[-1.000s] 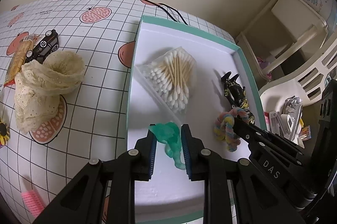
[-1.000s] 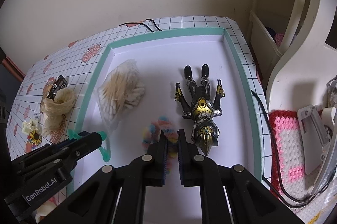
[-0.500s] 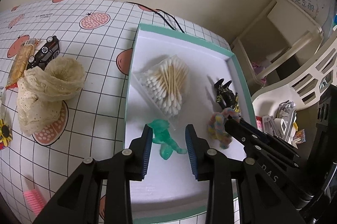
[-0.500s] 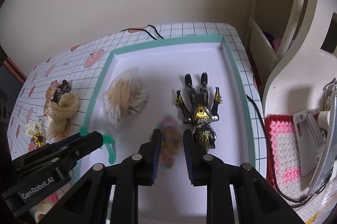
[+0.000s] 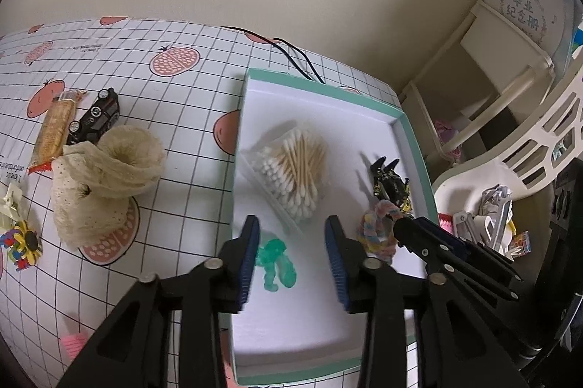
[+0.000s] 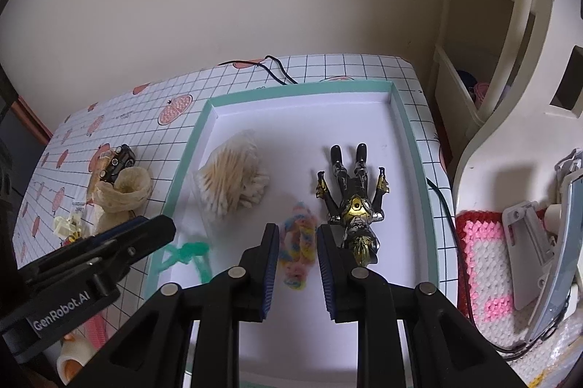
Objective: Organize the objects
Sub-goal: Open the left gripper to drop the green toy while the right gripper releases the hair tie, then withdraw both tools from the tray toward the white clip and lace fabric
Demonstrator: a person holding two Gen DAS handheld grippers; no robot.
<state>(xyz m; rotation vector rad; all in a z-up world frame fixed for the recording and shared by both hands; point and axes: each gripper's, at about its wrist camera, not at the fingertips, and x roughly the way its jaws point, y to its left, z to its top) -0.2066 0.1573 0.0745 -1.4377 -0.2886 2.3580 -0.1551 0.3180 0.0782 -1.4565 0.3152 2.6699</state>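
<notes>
A shallow white tray with a teal rim [image 5: 313, 89] [image 6: 295, 89] lies on the checked tablecloth. Inside it are a bag of cotton swabs [image 5: 295, 169] [image 6: 233, 184], a black and gold action figure [image 6: 353, 202] [image 5: 391, 185], a green translucent toy [image 5: 275, 260] [image 6: 189, 251] and a pastel braided loop [image 6: 297, 249] [image 5: 377, 235]. My left gripper [image 5: 291, 257] hangs open above the green toy, which lies loose on the tray floor. Over the braided loop my right gripper [image 6: 297, 260] is open, the loop lying free between the fingers.
Left of the tray on the cloth lie a cream lace fabric roll [image 5: 105, 176], a black toy car [image 5: 94, 116], a wrapped biscuit [image 5: 54, 129], a colourful flower clip [image 5: 22, 242] and a pink comb [image 5: 74, 344]. A black cable [image 5: 295, 56] runs behind the tray. White furniture [image 6: 510, 96] stands right.
Both grippers have opened and pulled back: the left let go of the green toy, the right released the braided loop. Both items now lie on the tray floor.
</notes>
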